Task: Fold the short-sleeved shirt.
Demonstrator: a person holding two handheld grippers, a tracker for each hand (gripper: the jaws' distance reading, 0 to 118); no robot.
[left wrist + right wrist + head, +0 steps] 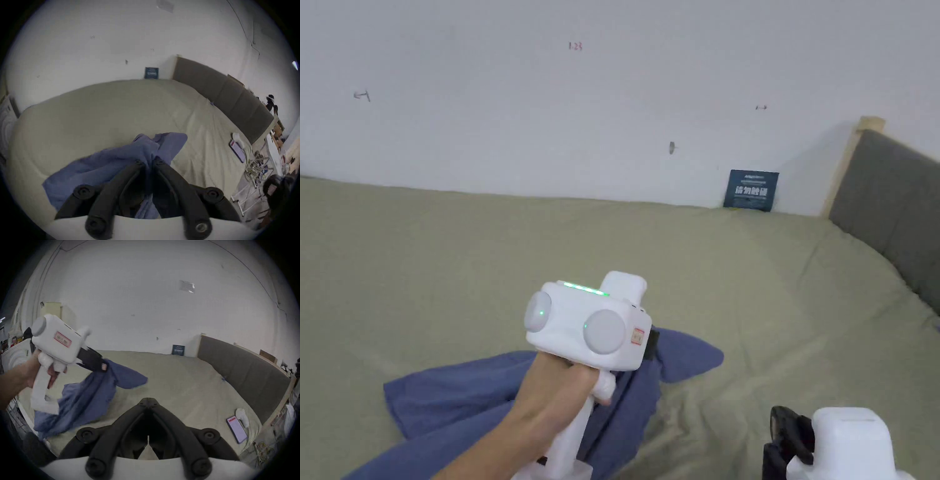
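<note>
The fingers of the left gripper are pinching a bunched fold of the blue shirt between their tips, both jaws pressing on the cloth, and in the right gripper view the same gripper is holding that fold up off the bed so the fabric is hanging down from it in long creases. The right gripper is sitting with its 2 jaws brought together tip to tip, gripping nothing, above the bare sheet to the right of the shirt and apart from it. The shirt is lying at the near left of the bed; in the head view one rounded piece of it is spreading to the right on the sheet while the rest is trailing toward the near left edge. A hand is wrapping the white handle of the left gripper in the head view, and the right gripper is showing at the near right corner. A gray headboard is running along the right side of the bed, a small dark sign is leaning at the foot of the far white wall, and a phone is lying on the sheet at the near right, just beside a white object too blurred to identify.
</note>
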